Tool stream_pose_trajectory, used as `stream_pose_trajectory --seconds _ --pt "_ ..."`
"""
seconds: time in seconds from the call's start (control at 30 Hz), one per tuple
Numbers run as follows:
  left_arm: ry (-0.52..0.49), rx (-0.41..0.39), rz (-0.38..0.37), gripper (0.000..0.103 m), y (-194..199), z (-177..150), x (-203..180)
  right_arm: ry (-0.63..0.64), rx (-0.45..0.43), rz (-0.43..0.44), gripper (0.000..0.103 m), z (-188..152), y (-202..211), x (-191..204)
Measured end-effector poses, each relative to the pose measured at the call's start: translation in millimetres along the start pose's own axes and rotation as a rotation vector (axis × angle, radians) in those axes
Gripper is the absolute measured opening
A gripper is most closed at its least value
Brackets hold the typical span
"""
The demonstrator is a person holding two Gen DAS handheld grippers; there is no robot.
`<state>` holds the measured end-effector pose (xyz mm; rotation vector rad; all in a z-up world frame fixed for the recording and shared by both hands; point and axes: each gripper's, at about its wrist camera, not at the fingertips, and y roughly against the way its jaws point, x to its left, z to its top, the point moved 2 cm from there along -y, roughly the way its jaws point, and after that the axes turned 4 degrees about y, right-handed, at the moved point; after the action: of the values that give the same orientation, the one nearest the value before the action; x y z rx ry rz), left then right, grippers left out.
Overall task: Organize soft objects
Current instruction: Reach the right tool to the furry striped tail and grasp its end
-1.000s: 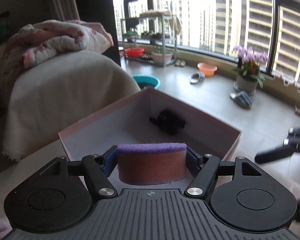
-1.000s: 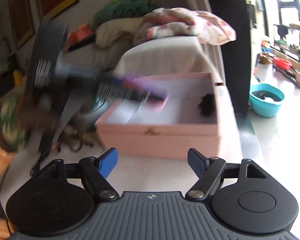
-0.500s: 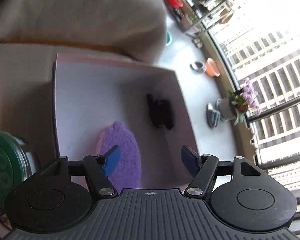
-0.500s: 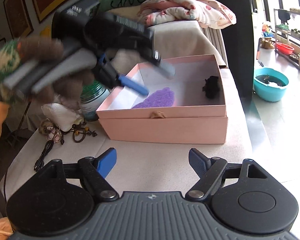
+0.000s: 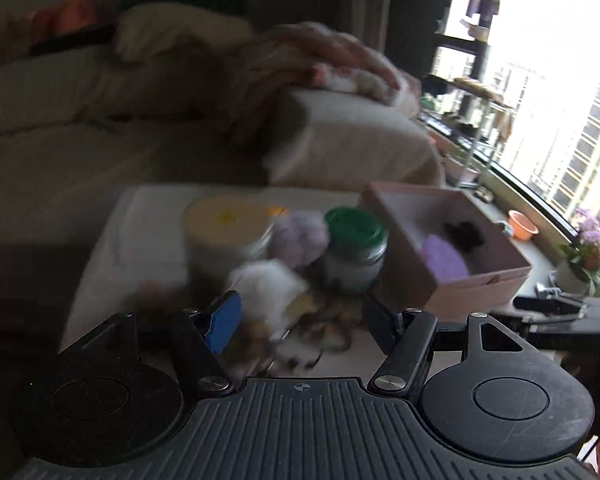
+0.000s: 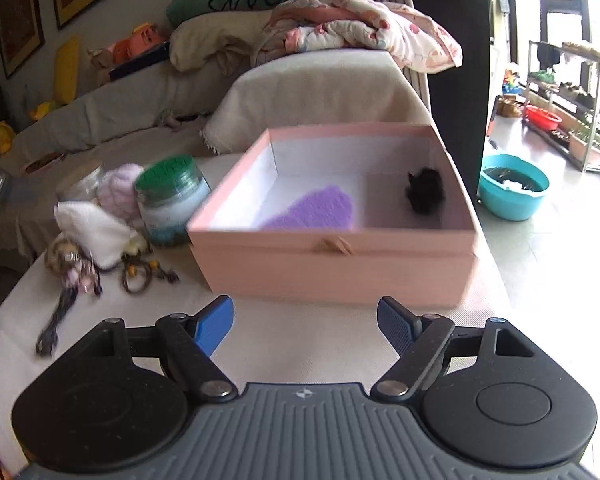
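Observation:
A pink box (image 6: pixel 332 260) stands on the table; it also shows in the left wrist view (image 5: pixel 476 284). Inside lie a purple sponge (image 6: pixel 316 210) (image 5: pixel 444 260) and a black fuzzy object (image 6: pixel 426 190) (image 5: pixel 464 234). A white cloth (image 6: pixel 92 230) (image 5: pixel 268 286) and a pale pink fluffy object (image 6: pixel 118 192) (image 5: pixel 300 236) lie left of the box. My left gripper (image 5: pixel 300 320) is open and empty, above the table left of the box, near the white cloth. My right gripper (image 6: pixel 304 320) is open and empty, in front of the box.
A green-lidded jar (image 6: pixel 170 200) (image 5: pixel 356 248) stands against the box's left side. A yellow-lidded jar (image 5: pixel 228 236) stands further left. Bracelets and a keychain (image 6: pixel 140 276) lie on the table. A sofa with blankets (image 6: pixel 320 80) is behind. A teal basin (image 6: pixel 512 186) sits on the floor.
My left gripper let go of the purple sponge into the box, then pulled back out and swung left over the table. The right gripper stayed open in front of the box.

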<state>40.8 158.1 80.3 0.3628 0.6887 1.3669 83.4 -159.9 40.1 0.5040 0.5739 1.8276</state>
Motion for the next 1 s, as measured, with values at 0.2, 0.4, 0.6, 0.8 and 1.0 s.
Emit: stream_pose_trajectory --seconds 0.2,0.4,0.6,0.8,1.0 --pt "0.054 0.066 0.018 0.072 -2 -58 29 0.036 -0.003 0.014 0.080 9 -16 51" --pt "-0.023 0.075 0.000 0.072 -32 -65 5 0.218 0.008 0.046 0.080 -18 -15 91" --pt "-0.082 0.075 0.031 0.057 -43 -72 -1 0.328 -0.016 0.030 0.080 -38 -11 103" --pt "-0.029 0.061 0.034 0.022 -36 -76 7 0.307 0.017 0.042 0.080 -43 -18 103" --pt "0.026 0.038 0.030 0.016 -17 -73 29 0.337 0.000 0.108 0.080 -23 -10 117"
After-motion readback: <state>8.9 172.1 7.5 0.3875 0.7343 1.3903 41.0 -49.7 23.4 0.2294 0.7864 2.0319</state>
